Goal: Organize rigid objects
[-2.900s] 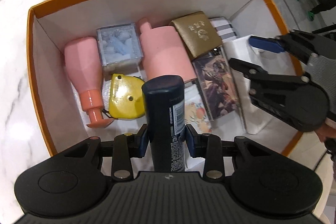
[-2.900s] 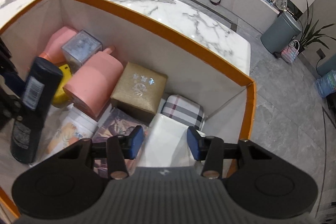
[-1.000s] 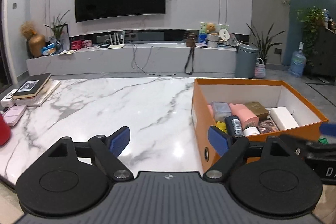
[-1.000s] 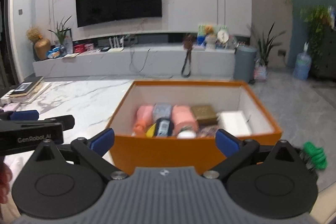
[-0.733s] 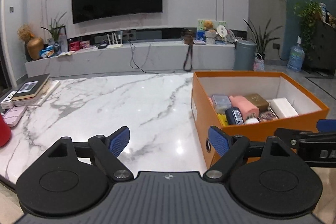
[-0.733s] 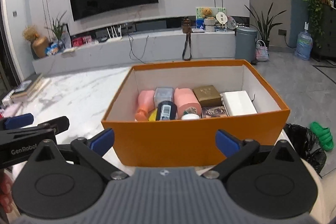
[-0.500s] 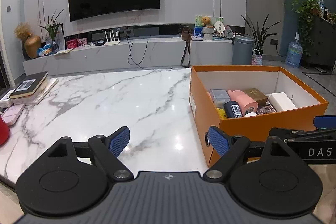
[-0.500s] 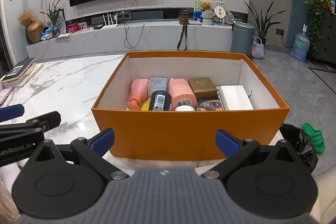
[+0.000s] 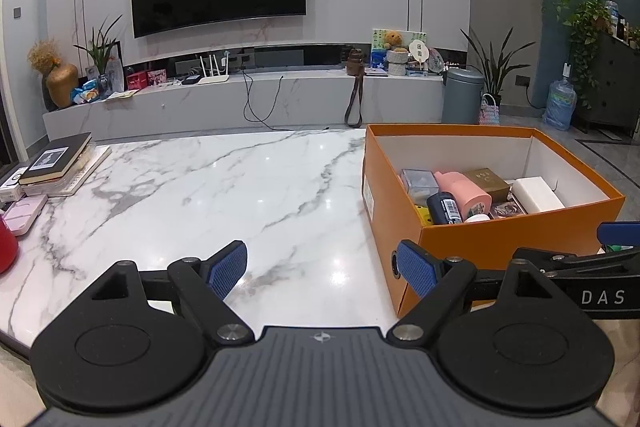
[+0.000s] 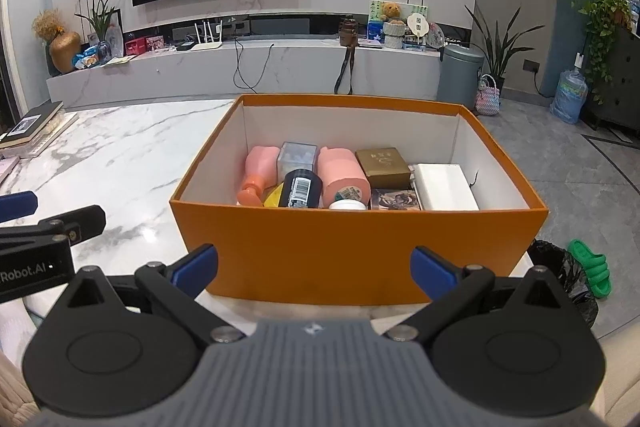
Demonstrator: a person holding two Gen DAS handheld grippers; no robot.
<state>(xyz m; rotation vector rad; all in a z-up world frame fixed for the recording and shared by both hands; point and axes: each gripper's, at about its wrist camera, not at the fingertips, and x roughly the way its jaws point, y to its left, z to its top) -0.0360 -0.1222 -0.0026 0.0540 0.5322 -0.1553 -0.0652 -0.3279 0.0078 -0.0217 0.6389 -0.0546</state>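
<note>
An orange box (image 10: 352,251) stands on the right end of the marble table (image 9: 200,187); it also shows in the left wrist view (image 9: 472,243). Inside lie a dark blue bottle (image 10: 301,188), two pink bottles (image 10: 342,175), a clear cube (image 10: 297,157), a gold box (image 10: 382,167), a white box (image 10: 444,187) and a yellow item (image 10: 273,197). My left gripper (image 9: 322,269) is open and empty, held low at the table's front edge, left of the box. My right gripper (image 10: 314,269) is open and empty, just in front of the box's near wall.
Books (image 9: 56,163) and a pink case (image 9: 24,213) lie at the table's left end, with a red object (image 9: 6,247) at the edge. Beyond the table stand a TV console (image 9: 240,99), a grey bin (image 9: 462,95) and plants. A green slipper (image 10: 592,267) lies on the floor.
The dark blue bottle was let go in the box. Both grippers opened wide, drew back out of the box and dropped to the table's front edge.
</note>
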